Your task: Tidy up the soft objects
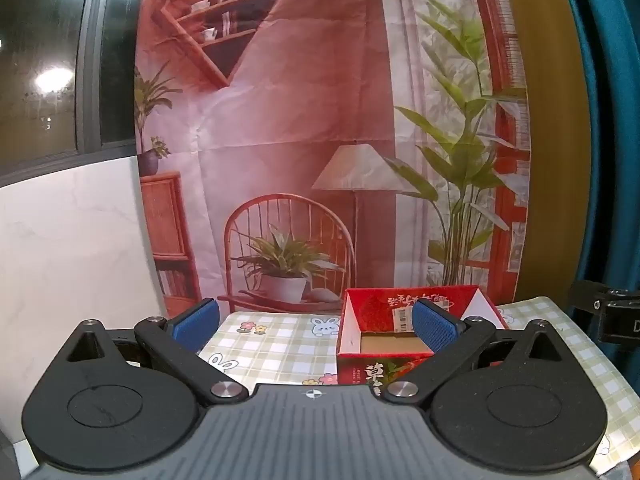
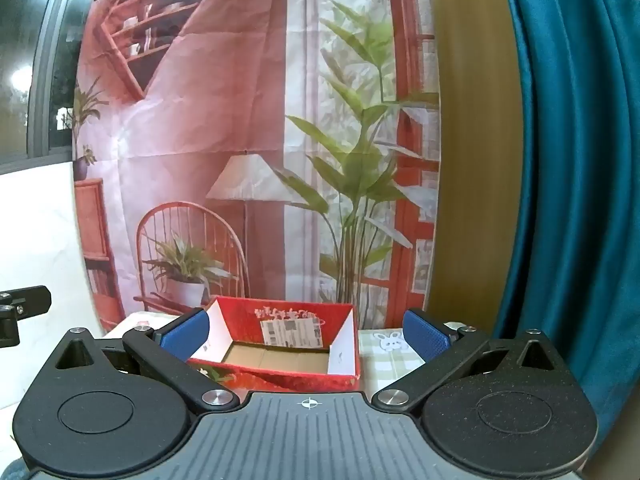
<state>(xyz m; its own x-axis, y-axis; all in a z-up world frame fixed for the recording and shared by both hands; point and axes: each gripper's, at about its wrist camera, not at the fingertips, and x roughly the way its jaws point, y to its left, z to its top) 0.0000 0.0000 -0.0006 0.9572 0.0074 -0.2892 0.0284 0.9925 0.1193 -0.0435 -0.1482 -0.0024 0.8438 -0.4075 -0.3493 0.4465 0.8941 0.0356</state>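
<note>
An open red cardboard box [image 1: 400, 308] with white inner flaps and a brown floor stands on the checked tablecloth [image 1: 272, 344]. It looks empty as far as its inside shows. It also shows in the right wrist view [image 2: 296, 320]. My left gripper [image 1: 316, 330] is open and empty, held above the table with the box behind its right finger. My right gripper [image 2: 306, 334] is open and empty, with the box straight ahead between its fingers. No soft object is in view.
A printed backdrop [image 1: 320, 140] of a room hangs behind the table. A white wall panel [image 1: 72, 240] stands at the left, a teal curtain [image 2: 580, 160] at the right. The other gripper's body shows at the frame edges [image 1: 612, 316] [image 2: 20, 304].
</note>
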